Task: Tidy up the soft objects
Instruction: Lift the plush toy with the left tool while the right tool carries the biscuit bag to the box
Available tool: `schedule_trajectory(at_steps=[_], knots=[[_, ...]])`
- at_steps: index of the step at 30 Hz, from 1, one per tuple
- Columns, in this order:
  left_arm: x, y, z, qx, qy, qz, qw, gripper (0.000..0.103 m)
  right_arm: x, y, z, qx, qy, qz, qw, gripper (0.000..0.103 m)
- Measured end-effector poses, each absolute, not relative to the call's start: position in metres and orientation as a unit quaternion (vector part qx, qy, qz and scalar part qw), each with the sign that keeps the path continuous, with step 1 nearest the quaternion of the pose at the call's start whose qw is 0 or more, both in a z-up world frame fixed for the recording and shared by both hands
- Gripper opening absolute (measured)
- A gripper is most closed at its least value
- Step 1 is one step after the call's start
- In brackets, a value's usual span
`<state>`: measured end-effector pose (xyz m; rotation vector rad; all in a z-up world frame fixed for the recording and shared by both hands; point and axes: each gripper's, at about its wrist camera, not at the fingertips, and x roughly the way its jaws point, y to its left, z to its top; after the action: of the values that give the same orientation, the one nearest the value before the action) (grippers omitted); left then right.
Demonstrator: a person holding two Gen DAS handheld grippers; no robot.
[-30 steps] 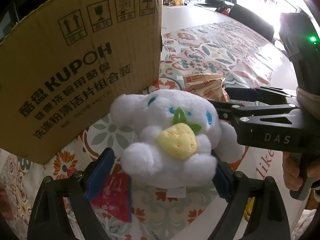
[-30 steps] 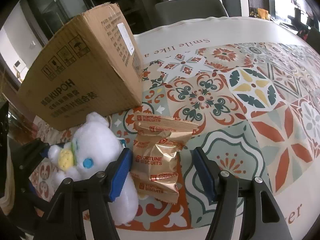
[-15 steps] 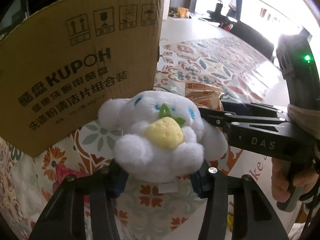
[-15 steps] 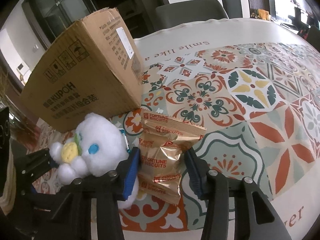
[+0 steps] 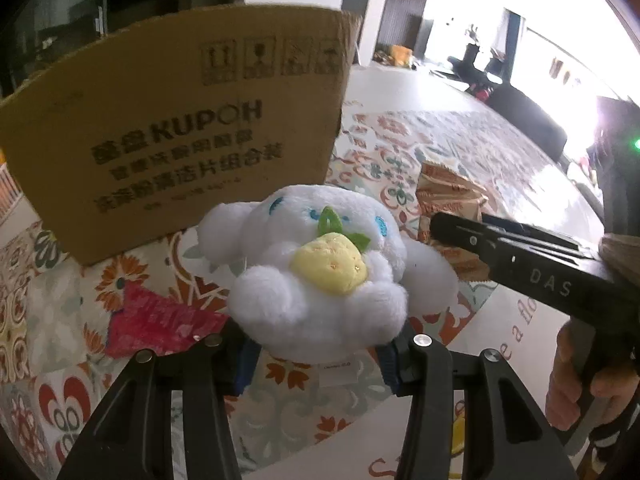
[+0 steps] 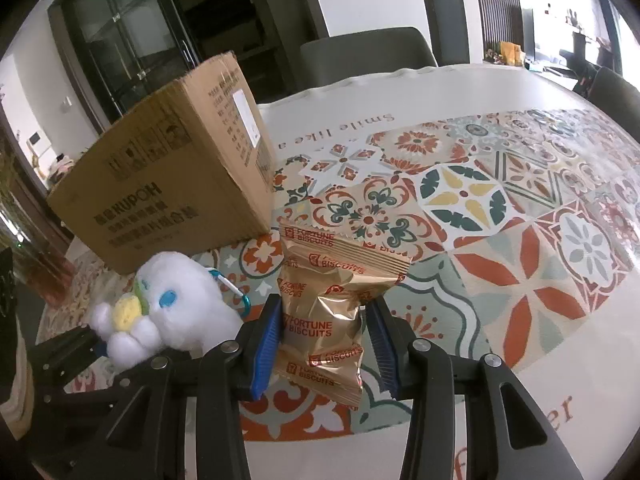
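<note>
Plush toy (image 5: 320,280) is sitting squeezed in the left claw (image 5: 320,364) above the worktop (image 6: 520,208), while the right claw (image 6: 324,344) is pinching the biscuit packet (image 6: 332,312); both should probably be rising gently toward the cardboard box (image 6: 168,184), gripping lightly

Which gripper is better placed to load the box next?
Left, probably. The left gripper is shut on the plush, directly facing the box. The right gripper is shut on the biscuit bag, off the box's corner.
</note>
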<state>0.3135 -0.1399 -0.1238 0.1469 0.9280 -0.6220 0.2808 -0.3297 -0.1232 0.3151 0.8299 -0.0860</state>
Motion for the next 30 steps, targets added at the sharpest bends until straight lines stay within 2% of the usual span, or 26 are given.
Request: schedule_trajectory(at_steps=[17,30], knots=[[0.283,-0.095,-0.086,0.001,0.397,-0.216,0.892,0.049,0.258,-0.305,-0.082,0.133,0.364,-0.016,0.922,0.044],[0.266,-0.070,-0.042,-0.010,0.358,-0.186,0.915,0.049,0.239,-0.275,-0.038,0.115,0.324,0.009,0.939,0.044]])
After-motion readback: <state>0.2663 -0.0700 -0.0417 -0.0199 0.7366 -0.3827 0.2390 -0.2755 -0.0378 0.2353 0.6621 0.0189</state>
